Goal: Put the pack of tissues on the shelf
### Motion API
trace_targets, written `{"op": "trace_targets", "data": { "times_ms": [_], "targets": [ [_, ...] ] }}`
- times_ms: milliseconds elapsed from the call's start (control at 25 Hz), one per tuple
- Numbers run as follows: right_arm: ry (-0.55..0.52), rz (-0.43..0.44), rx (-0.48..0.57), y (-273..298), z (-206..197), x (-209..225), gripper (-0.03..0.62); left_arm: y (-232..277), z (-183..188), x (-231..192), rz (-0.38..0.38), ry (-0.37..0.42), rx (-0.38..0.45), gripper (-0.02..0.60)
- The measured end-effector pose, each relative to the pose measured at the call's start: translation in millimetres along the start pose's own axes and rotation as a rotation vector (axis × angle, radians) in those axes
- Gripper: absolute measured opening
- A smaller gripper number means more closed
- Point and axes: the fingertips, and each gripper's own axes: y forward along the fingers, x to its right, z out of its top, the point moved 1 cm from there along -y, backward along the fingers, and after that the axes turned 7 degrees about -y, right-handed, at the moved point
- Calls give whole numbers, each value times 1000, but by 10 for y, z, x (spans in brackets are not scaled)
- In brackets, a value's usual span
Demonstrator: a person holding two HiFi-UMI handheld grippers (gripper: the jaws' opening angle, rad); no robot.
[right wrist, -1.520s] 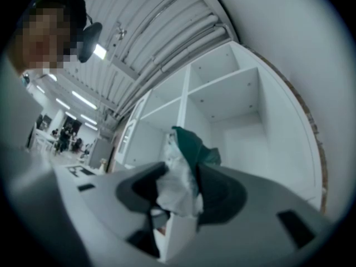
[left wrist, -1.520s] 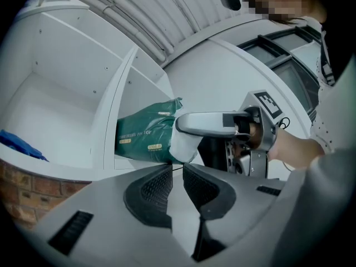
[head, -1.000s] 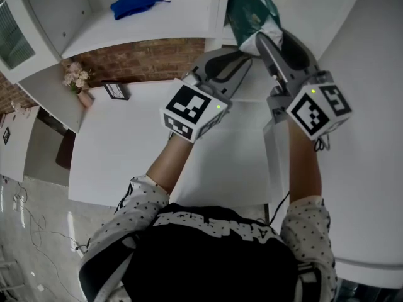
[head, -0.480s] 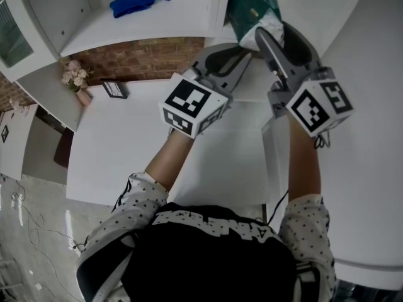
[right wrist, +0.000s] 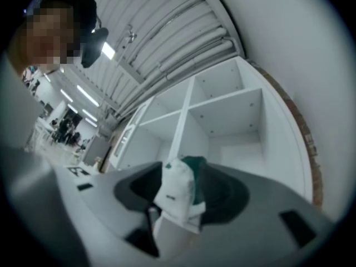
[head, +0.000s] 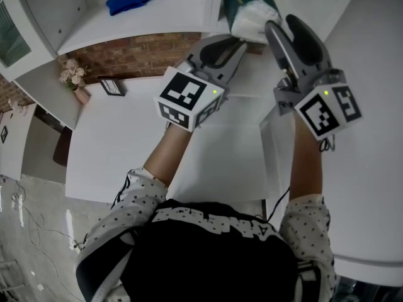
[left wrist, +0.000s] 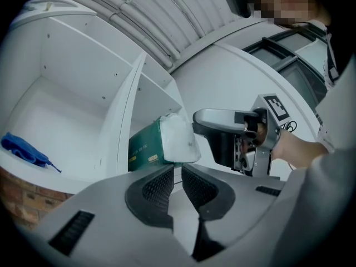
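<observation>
The white shelf (head: 157,17) fills eleven to one o'clock. Both forearms reach toward it, angled slightly up. The right gripper (head: 283,22) is at one o'clock. Its jaws have just been opening and now stand wide around the pack of tissues (head: 249,14), which lies in the shelf's right compartment. The left gripper (head: 241,41) is at twelve, nearly closed and empty.

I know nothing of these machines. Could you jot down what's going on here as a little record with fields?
Tissue pack: green and white, in a shelf compartment
Right claw: jaws wide, just been opening, pack between them
Left claw: jaws nearly together, empty
Blue object: in the neighbouring compartment
</observation>
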Motion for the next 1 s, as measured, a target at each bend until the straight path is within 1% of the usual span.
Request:
{"op": "trace_targets", "data": {
  "times_ms": [80, 120, 320, 400, 560, 1000],
  "targets": [
    [-17, -7, -13, -22, -28, 10, 190, -3, 1, -9, 5, -5, 3, 77],
    [-23, -9, -21, -30, -51, 12, 178, -3, 3, -11, 6, -5, 3, 77],
    [-57, -8, -73, -5, -181, 0, 174, 4, 21, -2, 11, -7, 7, 77],
    [-86, -16, -87, 27, -195, 7, 141, 3, 20, 0, 10, -2, 6, 77],
    [-109, -23, -96, 54, -217, 22, 107, -12, 6, 21, 6, 6, 0, 77],
    [-115, -38, -117, 183, -294, 73, 98, -37, 6, -67, 22, 22, -8, 77]
  ]
}}
